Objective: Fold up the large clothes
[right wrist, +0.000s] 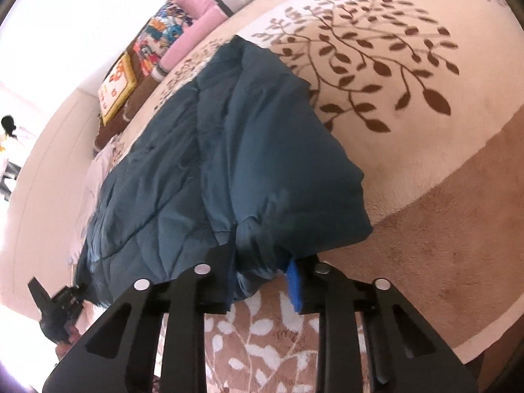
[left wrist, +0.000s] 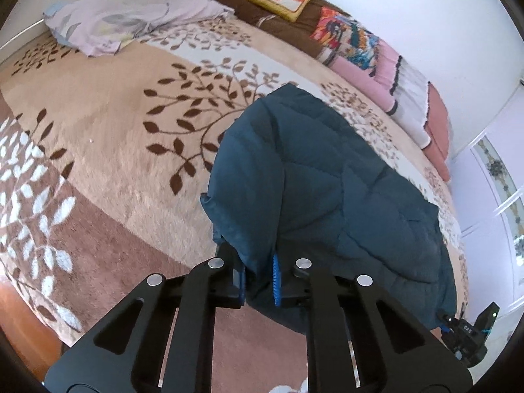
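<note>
At lower centre of both views, I have my left tongs (left wrist: 258, 280) and right tongs (right wrist: 262, 281) clamped on the blue padded garment's (left wrist: 327, 177) near edge, ready to fold it forward over the carpet (left wrist: 108, 150).

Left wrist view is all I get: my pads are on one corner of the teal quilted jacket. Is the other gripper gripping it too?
Observer: Yes. In the right wrist view the right gripper is shut on a bunched edge of the teal quilted jacket.
Operator: Does the fabric fill that grip?
Observer: A thick wad sits between the pads; one blue pad shows beside it.
Operator: What lies under that side?
Observer: Brown carpet with white leaf patterns, seen just below the gripper.
Operator: And my left gripper, can you see it from there?
Observer: Yes, the left gripper shows at the lower left, at the jacket's far corner.
</note>
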A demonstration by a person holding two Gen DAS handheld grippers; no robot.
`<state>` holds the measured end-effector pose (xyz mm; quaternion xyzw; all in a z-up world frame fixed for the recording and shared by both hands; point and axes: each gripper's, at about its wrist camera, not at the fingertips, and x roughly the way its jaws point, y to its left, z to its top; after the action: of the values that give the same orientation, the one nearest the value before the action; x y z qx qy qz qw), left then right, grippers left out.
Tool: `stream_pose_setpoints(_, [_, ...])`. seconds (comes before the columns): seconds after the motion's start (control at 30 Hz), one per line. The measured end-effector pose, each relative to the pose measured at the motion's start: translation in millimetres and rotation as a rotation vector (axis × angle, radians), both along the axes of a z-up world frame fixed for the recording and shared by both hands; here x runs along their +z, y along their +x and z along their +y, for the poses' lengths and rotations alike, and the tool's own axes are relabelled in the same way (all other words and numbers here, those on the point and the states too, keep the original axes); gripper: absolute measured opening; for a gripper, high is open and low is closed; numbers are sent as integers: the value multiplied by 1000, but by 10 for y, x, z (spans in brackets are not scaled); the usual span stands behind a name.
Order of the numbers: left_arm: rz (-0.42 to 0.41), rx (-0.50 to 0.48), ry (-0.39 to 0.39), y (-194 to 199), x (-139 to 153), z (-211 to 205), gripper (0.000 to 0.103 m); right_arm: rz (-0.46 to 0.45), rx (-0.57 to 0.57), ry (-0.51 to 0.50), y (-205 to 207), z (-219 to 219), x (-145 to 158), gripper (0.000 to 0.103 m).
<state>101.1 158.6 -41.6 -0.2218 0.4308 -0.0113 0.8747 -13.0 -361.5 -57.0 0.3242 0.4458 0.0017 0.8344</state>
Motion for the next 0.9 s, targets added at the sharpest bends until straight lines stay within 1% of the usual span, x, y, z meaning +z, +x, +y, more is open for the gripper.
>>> stream_pose_setpoints(0.13, [-11,-12,5,-163,97,75,11,-7,37,-23,-143,104,98,24])
stream_pose_setpoints(0.27, [13,-37,13,-444,96,175,11,3,73,-46,-369,203,132,24])
stream_pose_setpoints(0.4, [49,-51,18,-762,8,268,11,38,99,-33,-652,236,48,24])
stream_pose_setpoints(0.57, [84,-81,79,-1067,-116,293,11,87,110,-24,-935,264,-75,24])
stream_pose_setpoints(0.67, [96,-92,107,-1135,-194,280,11,105,111,-38,-999,288,-119,24])
stream_pose_setpoints(0.9, [106,-81,158,-1153,-275,208,13,140,101,-88,-970,348,-218,27])
